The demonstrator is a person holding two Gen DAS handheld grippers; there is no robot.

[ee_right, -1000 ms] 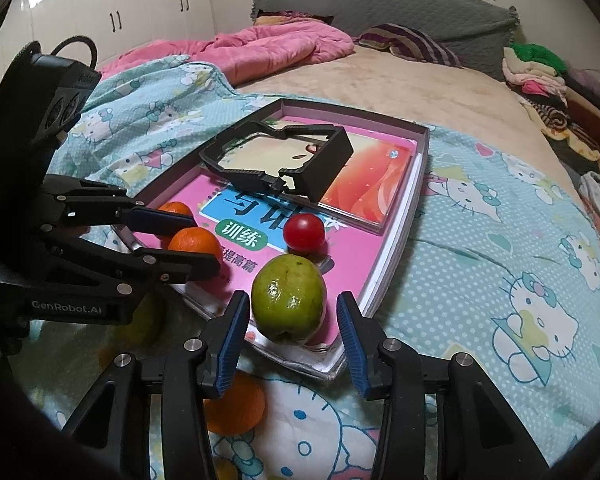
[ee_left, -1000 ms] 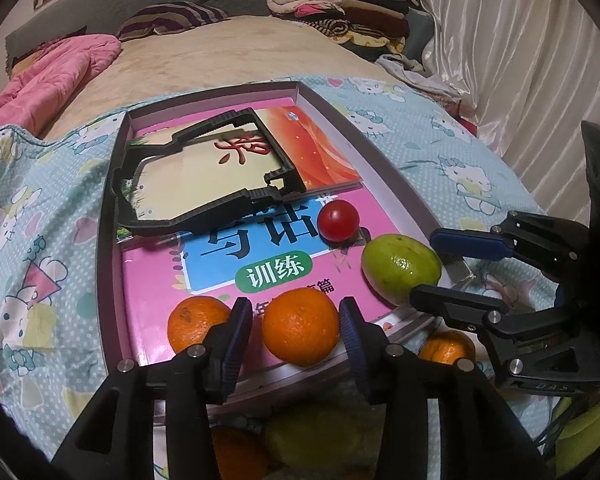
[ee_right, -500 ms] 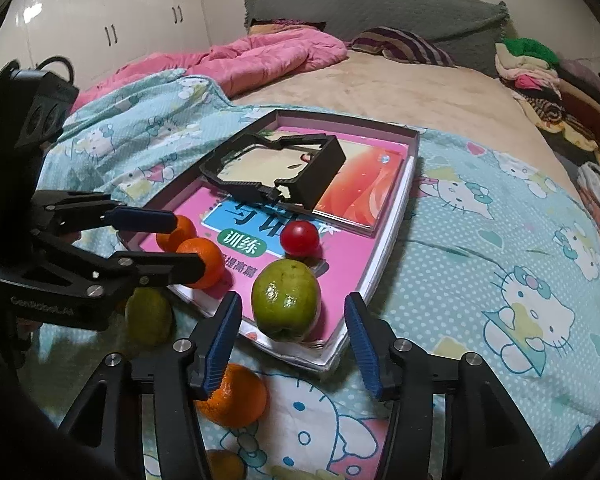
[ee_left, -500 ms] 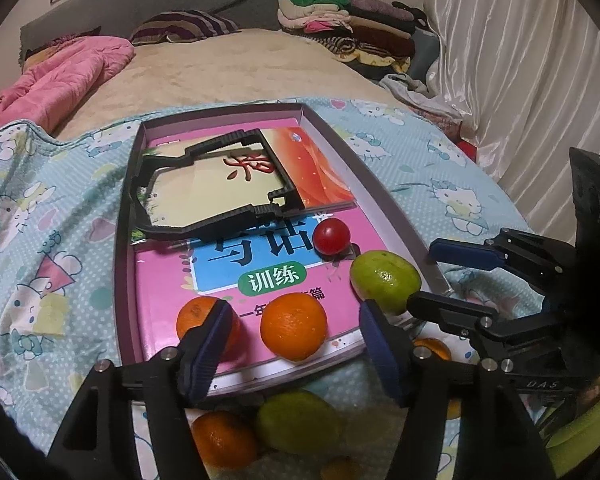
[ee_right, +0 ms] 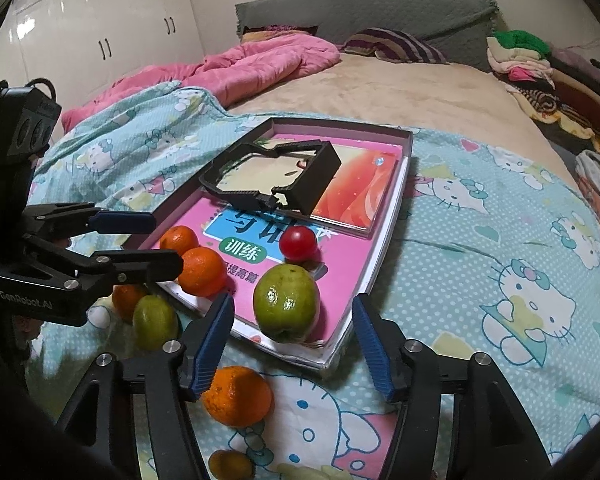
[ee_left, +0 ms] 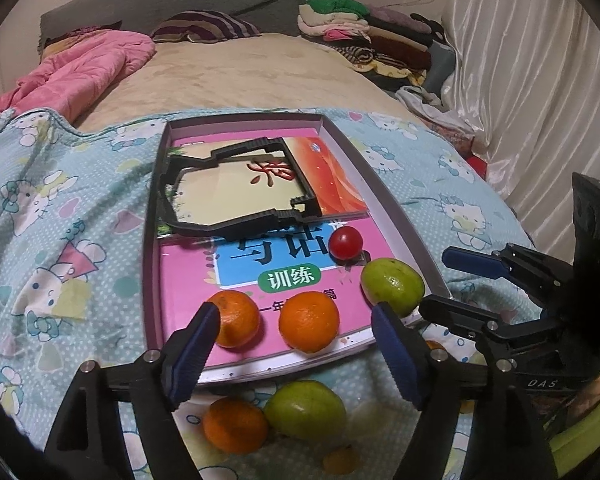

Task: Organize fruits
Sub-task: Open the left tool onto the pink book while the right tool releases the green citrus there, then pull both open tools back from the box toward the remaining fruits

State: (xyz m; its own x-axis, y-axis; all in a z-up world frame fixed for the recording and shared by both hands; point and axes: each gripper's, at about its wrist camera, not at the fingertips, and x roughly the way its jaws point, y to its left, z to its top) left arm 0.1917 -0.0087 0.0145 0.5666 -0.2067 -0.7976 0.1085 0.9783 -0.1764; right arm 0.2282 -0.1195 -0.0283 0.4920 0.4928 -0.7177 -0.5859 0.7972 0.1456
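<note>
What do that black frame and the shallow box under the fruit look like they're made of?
The black frame looks like moulded plastic: matt, with ribbed edges and thin, stiff walls. The shallow box looks like cardboard: thin, straight walls, grey outside and pale inside, with a white cut edge at the near corner. Neither can be settled by sight alone.

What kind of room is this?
It looks like a bedroom. The fruit tray sits on a bed with a cartoon-cat blanket, beside a pink quilt, with white wardrobe doors behind.
</note>
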